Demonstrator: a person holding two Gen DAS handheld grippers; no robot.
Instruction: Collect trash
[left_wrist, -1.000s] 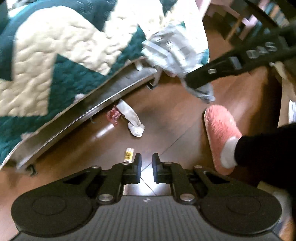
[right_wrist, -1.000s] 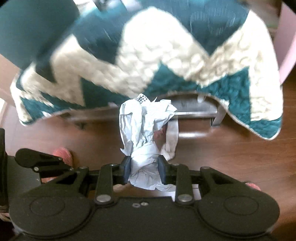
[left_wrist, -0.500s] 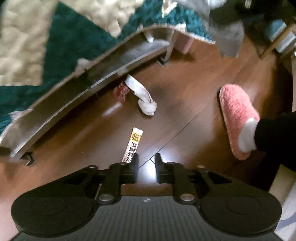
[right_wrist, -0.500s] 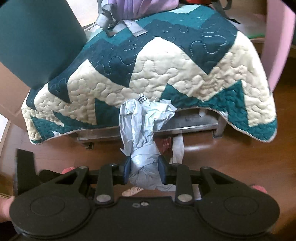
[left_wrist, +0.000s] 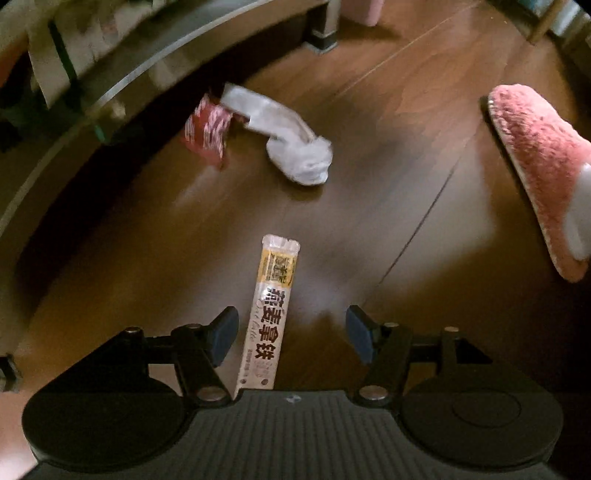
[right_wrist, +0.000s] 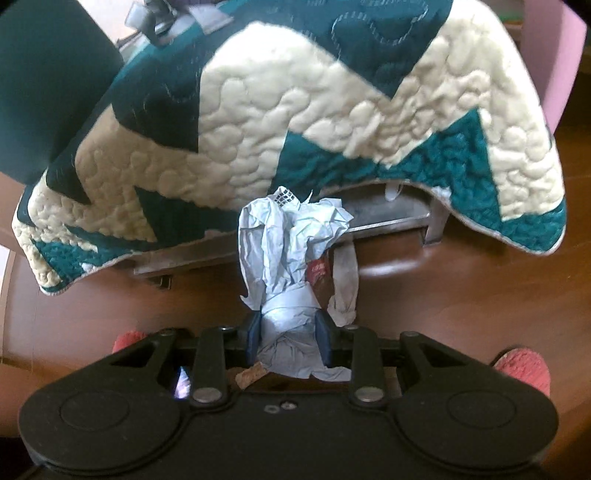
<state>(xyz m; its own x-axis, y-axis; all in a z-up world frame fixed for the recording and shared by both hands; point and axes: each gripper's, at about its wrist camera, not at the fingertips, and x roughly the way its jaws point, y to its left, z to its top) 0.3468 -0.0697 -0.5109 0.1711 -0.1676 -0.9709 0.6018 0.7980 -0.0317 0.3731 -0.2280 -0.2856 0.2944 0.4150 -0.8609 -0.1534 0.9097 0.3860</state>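
Note:
My left gripper (left_wrist: 291, 334) is open, low over the wooden floor. A long yellow-and-white stick wrapper (left_wrist: 271, 314) lies between its fingers, nearer the left one. Beyond it lie a red wrapper (left_wrist: 207, 133) and a white sock-like rag (left_wrist: 288, 140) by the bed frame. My right gripper (right_wrist: 288, 338) is shut on a crumpled white paper wad (right_wrist: 291, 251), held above the floor in front of the bed. The red wrapper (right_wrist: 318, 269) and the white rag (right_wrist: 345, 284) show past the wad.
A bed with a teal and cream quilt (right_wrist: 295, 110) and a metal frame (left_wrist: 110, 92) stands ahead. A foot in a pink slipper (left_wrist: 535, 170) stands at the right. A pink bin (right_wrist: 554, 62) is at the far right.
My left gripper dropped toward the floor, moved up to the stick wrapper and opened around it. My right gripper kept its hold on the paper wad and moved closer to the bed.

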